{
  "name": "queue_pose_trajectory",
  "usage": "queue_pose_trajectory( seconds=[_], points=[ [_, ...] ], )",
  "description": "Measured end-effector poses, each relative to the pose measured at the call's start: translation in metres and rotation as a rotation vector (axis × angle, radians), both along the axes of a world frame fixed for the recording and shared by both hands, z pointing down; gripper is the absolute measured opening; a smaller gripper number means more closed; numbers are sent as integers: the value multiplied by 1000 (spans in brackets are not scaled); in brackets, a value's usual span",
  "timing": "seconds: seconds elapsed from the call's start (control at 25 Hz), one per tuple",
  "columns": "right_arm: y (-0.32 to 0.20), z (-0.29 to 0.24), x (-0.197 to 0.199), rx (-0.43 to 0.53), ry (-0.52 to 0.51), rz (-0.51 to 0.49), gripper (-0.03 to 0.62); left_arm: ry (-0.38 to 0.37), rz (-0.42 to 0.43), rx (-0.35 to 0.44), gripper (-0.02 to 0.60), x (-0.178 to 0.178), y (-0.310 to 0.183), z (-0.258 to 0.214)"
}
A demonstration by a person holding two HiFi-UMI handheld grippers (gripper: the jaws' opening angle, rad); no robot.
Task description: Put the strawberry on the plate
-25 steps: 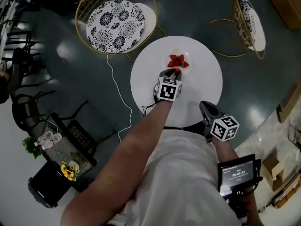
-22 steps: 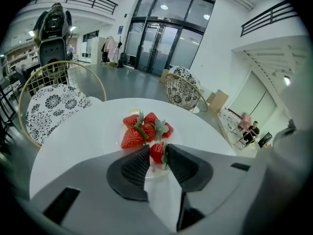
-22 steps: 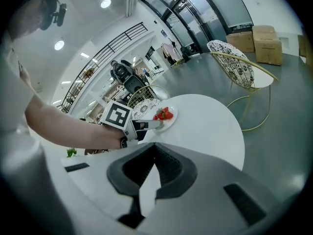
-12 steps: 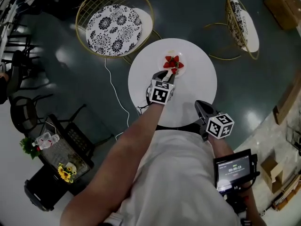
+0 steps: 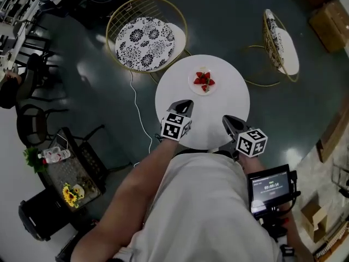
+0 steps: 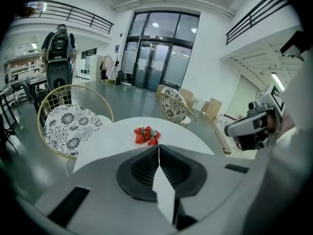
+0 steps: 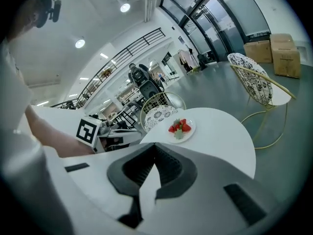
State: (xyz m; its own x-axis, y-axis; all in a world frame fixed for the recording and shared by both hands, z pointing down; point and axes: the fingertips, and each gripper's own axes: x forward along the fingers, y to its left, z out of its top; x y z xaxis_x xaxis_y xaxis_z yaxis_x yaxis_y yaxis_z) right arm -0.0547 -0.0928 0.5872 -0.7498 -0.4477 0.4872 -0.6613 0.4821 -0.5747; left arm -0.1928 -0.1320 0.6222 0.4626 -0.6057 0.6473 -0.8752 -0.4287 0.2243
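Observation:
Several red strawberries [image 5: 204,81] lie heaped on a small white plate [image 5: 196,85] at the far side of the round white table [image 5: 223,100]. My left gripper [image 5: 185,102] hovers over the table's near part, well short of the plate. Its jaws have just closed, shut with nothing between them. In the left gripper view the strawberries [image 6: 145,135] sit beyond the shut jaw tips [image 6: 158,147]. My right gripper [image 5: 228,120] hangs at the table's near right edge, shut and empty. In the right gripper view the plate [image 7: 188,131] lies ahead of that gripper [image 7: 155,145].
Two gold wire chairs with patterned cushions stand behind the table, one at the back left [image 5: 143,36] and one at the back right [image 5: 283,34]. A white cable [image 5: 139,119] trails on the floor at the left. A low stand with flowers [image 5: 68,192] is at the lower left.
The left gripper has drawn back from the plate toward the person and risen, its jaws closing empty. The strawberries stay on the plate. The right gripper has lifted slightly.

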Motion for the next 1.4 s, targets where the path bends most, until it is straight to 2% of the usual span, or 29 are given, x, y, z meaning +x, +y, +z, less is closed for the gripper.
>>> queue_pose_trajectory(
  seconds=[0.2, 0.56, 0.96, 1.24, 1.4],
  points=[
    [11, -10, -5, 45, -5, -54, 8, 61, -14, 53, 11, -2, 38, -31],
    [31, -77, -2, 173, -56, -109, 8, 142, 50, 148, 8, 25, 109, -98],
    [60, -113, 2, 286, -72, -200, 8, 157, 3, 216, 8, 29, 133, -127],
    [85, -110, 18, 274, -70, -190, 8, 147, 5, 206, 8, 44, 154, -122],
    [84, -101, 15, 260, -81, -181, 8, 128, -2, 202, 8, 40, 154, -113]
  ],
)
